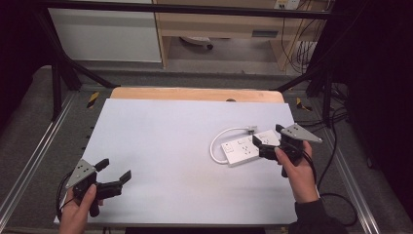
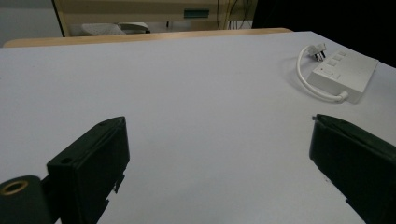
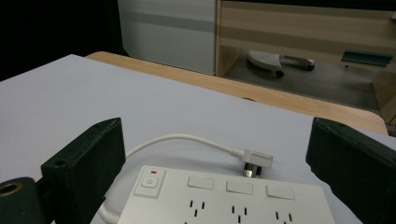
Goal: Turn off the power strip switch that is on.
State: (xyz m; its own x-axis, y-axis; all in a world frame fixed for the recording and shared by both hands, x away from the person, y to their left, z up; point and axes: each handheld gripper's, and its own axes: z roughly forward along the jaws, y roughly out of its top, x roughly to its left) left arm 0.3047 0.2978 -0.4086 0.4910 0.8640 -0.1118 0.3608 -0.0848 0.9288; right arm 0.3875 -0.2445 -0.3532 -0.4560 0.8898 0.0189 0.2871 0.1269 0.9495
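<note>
A white power strip (image 1: 242, 149) lies flat on the right part of the white table top (image 1: 165, 141). Its short white cable (image 1: 217, 139) loops to the left and ends in a plug (image 1: 251, 129) lying just behind it. My right gripper (image 1: 269, 136) hovers over the strip's right end, open, with nothing pressed between the jaws. In the right gripper view the strip (image 3: 233, 200) with its red-marked switch (image 3: 149, 181) sits just below the wide jaws, and the plug (image 3: 254, 161) lies beyond. My left gripper (image 1: 116, 169) stands open and empty near the front left; from it the strip (image 2: 345, 70) lies far off.
A wooden strip (image 1: 195, 94) borders the table's far edge. Metal frame rails (image 1: 36, 156) run along both sides, with black cables (image 1: 336, 146) trailing at the right. A cabinet (image 1: 219, 24) and a white panel (image 1: 104, 34) stand beyond the table.
</note>
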